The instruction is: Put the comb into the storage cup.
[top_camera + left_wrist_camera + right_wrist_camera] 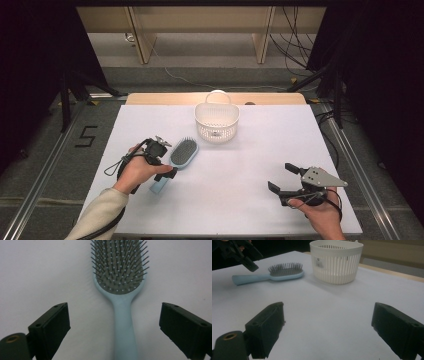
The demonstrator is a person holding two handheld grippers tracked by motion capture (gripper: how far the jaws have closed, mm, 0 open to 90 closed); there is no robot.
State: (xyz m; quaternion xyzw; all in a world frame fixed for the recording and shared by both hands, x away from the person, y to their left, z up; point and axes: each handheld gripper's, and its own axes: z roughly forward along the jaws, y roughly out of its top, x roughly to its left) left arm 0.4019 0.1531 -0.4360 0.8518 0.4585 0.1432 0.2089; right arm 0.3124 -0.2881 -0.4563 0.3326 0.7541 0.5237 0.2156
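A light blue hairbrush (pixel 184 152) lies bristles up on the white table, its handle pointing toward the person. My left gripper (pixel 162 162) hovers over that handle. In the left gripper view the handle (pixel 123 335) runs up between the two black jaws of the left gripper (pixel 113 312), with wide gaps on both sides, so the gripper is open and touches nothing. My right gripper (pixel 281 177) rests near the table's front right, open and with nothing in it. Past the right gripper (pixel 327 312), the brush (pixel 279 273) and the left gripper (pixel 244 257) show at the upper left of its view.
A white slotted basket (pixel 216 122) with a handle stands at the middle back of the table (pixel 260 150), just beyond the brush head; it also appears in the right gripper view (pixel 336 262). A wooden edge runs along the far side. Dark stands and cables flank the table.
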